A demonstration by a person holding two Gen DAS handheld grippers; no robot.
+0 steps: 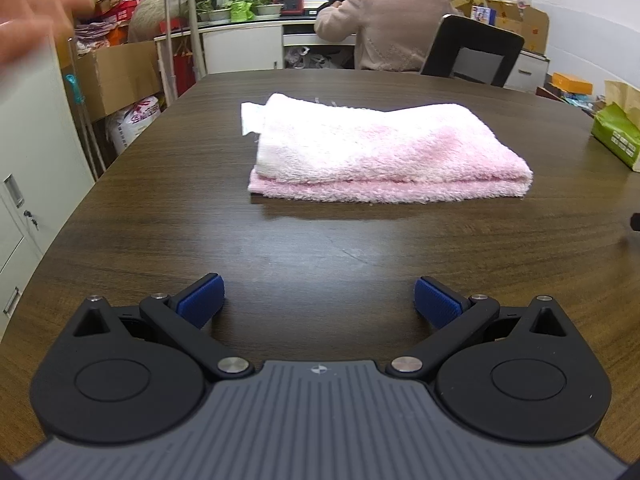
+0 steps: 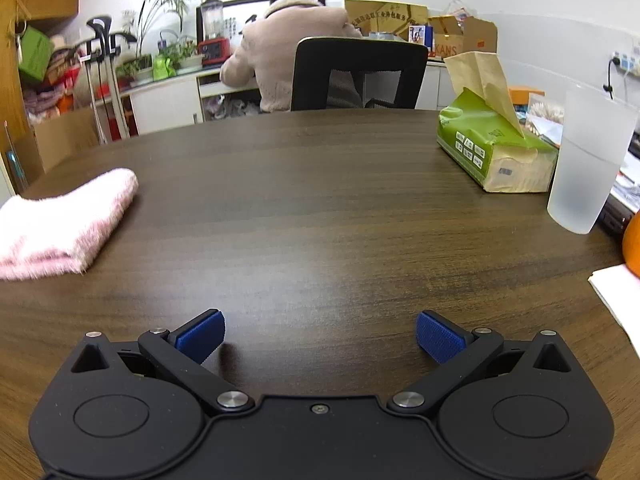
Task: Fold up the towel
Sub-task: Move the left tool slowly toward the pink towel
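— Blue pads [image 1: 202, 300] sit right up close. What are they?

— They are the tips of the left claw [image 1: 319, 300]. Its two fingers are spread wide, with nothing between them. The right claw [image 2: 320, 334] looks the same: spread wide, holding nothing.

— What is the biggest thing?

— Big brown table [image 1: 168, 208]. Both claws are low over it, near its front edge.

— And next?

— Somebody in a tan coat [image 2: 276, 56] sits at the far side, back to us, on a black chair [image 2: 360, 74].

— Where is the towel?

— Pink towel [image 1: 372, 152] lies flat on the table, folded over so you see two fluffy layers at the front edge. It is straight ahead of the left claw, well apart from it. From the right claw's view the towel [image 2: 60, 224] is off to the left, not touching anything but the table.

— What else is smaller?

— Green tissue pack [image 2: 492, 148] sits on the table at the right, with a brown tissue sticking up. Just beside it stands a cloudy cup [image 2: 588, 160]. A blurry hand [image 1: 28, 12] shows in the top left corner of the left claw's view.
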